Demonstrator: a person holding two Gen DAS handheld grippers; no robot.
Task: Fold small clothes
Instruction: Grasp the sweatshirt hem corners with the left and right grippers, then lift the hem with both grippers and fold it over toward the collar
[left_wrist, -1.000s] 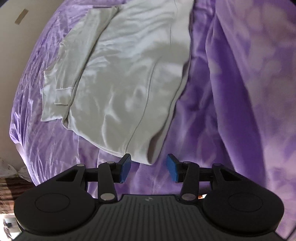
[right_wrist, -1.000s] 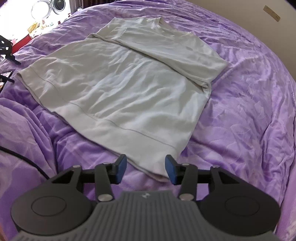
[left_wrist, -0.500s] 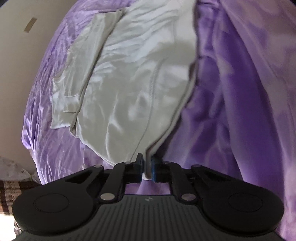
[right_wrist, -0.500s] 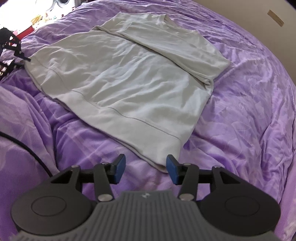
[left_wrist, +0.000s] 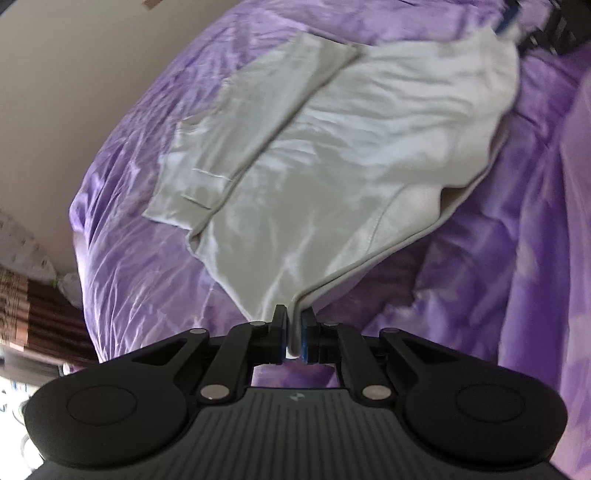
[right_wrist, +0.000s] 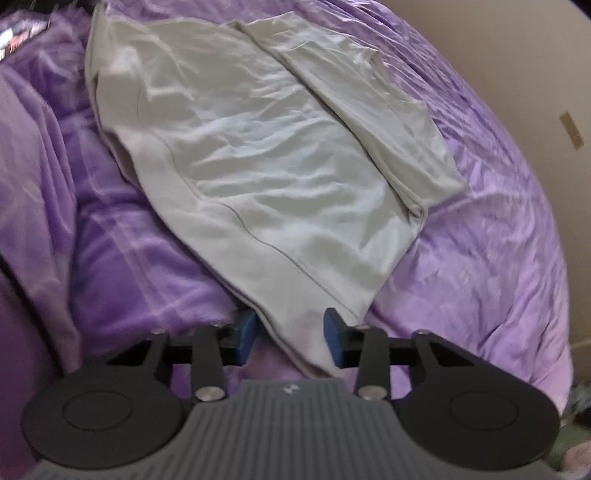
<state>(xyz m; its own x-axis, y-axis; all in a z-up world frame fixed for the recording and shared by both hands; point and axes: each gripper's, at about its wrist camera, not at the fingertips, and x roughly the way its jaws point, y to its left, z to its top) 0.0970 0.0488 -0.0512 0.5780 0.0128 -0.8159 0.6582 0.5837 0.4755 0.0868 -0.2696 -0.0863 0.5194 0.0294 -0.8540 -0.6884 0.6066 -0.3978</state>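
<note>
A pale grey-white T-shirt (left_wrist: 332, 166) lies spread on a purple bedspread (left_wrist: 535, 221), one sleeve folded in over the body. My left gripper (left_wrist: 294, 334) is shut on a bottom hem corner, and the cloth rises off the bed there. In the right wrist view the other hem corner of the shirt (right_wrist: 258, 147) lies between the blue pads of my right gripper (right_wrist: 291, 341). Its jaws are closing, with gaps still showing on both sides of the cloth. The right gripper's blue pad (left_wrist: 506, 18) also shows at the shirt's far corner in the left wrist view.
The bedspread (right_wrist: 480, 240) is rumpled, with a raised fold along the shirt's hem side. A beige wall (left_wrist: 92, 74) borders the bed beyond the sleeve side. Striped clutter (left_wrist: 33, 314) sits past the bed's edge.
The left gripper closed on the hem corner and lifted it slightly. The right gripper came down over the other corner, and its jaws have narrowed around the cloth.
</note>
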